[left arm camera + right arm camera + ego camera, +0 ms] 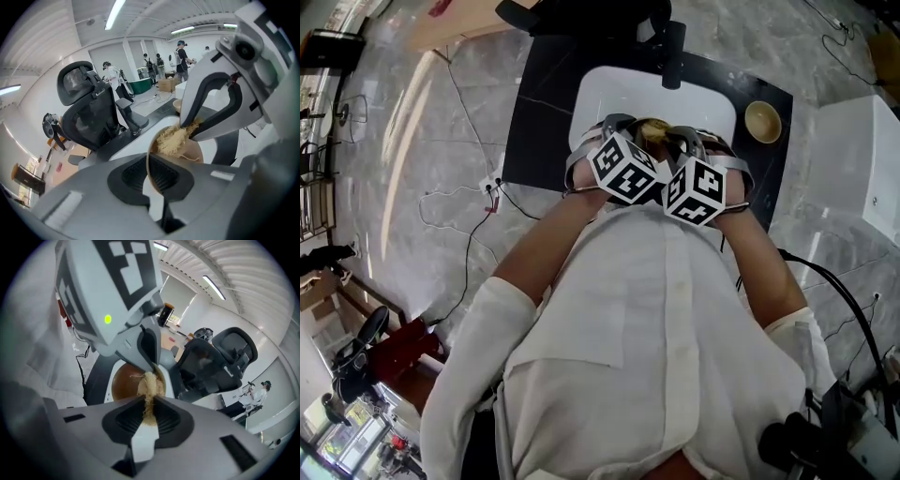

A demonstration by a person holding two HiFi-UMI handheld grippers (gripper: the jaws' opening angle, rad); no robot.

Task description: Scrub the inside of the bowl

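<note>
Marker cubes on the two grippers covered most of the work in the head view. Only a sliver of the brown bowl (664,131) showed between them, above the white sink (600,94) set into the black surface (544,122). The person's white shirt filled the lower half of that view, and the forearms ran up to the tools. A dark faucet (673,56) stood at the far edge of the basin. A second, pale wooden bowl (763,121) sat apart on the surface to the right.

The left gripper (149,174) had its fingers clenched on the bowl's rim, which showed there as a thin edge running up between them. The bowl (193,151) was tipped up on its side rather than resting flat. Its opening was turned away from the left tool and toward the right gripper (190,133). How far it hung above the basin floor could not be made out.

In the right gripper view the round opening of the bowl (124,383) faced the camera almost squarely, brown inside. The right gripper (149,411) had its fingers closed on a pale, fibrous scrubber (150,385). The far end of the scrubber was pressed against the inner wall near the rim, and its long axis ran straight out along the fingers into the bowl. The left gripper (152,363) came down from above onto the rim, just beside the scrubber (171,140). A black office chair (225,357) stood behind the sink.
</note>
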